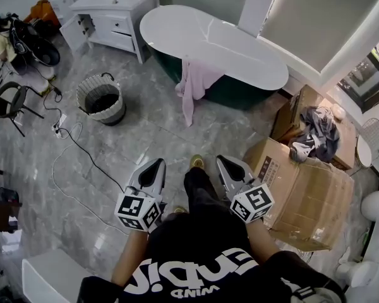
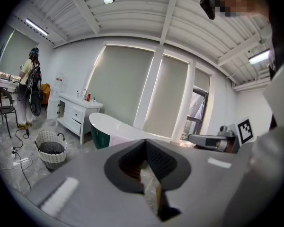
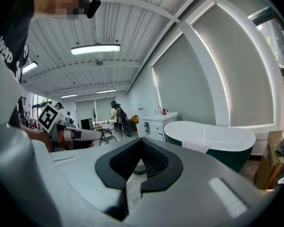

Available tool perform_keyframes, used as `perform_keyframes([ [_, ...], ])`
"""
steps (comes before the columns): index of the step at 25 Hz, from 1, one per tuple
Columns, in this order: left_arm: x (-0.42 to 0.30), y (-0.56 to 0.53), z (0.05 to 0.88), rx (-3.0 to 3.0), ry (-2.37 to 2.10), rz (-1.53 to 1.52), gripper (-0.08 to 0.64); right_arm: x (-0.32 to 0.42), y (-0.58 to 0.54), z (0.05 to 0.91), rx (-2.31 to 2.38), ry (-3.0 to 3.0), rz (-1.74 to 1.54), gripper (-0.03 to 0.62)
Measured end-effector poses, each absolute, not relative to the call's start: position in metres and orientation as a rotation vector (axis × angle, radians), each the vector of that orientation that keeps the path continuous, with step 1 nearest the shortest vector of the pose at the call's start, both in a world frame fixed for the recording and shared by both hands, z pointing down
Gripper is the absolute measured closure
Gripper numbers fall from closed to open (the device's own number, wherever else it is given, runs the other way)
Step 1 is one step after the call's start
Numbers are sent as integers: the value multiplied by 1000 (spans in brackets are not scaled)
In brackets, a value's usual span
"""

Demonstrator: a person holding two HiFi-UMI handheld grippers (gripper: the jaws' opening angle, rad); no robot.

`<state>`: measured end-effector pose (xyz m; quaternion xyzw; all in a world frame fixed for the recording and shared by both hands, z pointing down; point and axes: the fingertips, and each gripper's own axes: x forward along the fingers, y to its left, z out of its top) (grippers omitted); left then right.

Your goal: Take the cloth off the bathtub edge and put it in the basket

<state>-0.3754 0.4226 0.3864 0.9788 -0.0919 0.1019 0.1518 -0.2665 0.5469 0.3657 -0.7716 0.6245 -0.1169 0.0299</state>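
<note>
Cloth (image 1: 192,86) drapes the bathtub (image 1: 230,50) edge, untouched; left gripper (image 1: 155,163) and right gripper (image 1: 221,161) jaws sit pressed together.

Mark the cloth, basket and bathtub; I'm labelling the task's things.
cloth (image 1: 192,86): head view, its hanging middle.
basket (image 1: 108,115): head view, its outer woven wall.
bathtub (image 1: 230,46): head view, its bare white inside.

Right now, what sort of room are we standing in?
Probably a bathroom, perhaps staged: a freestanding bathtub with a pink cloth over its edge, a white vanity, and a woven basket.
</note>
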Motion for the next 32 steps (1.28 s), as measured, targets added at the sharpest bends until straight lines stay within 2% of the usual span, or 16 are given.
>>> perform_keyframes([
  [13,-325,383,402,2805,-238,310,563,-220,512,388,-2396,1901,-400,588],
  [32,-176,291,397,2796,-214,354,563,-74,415,378,-2388,1916,-417,588],
])
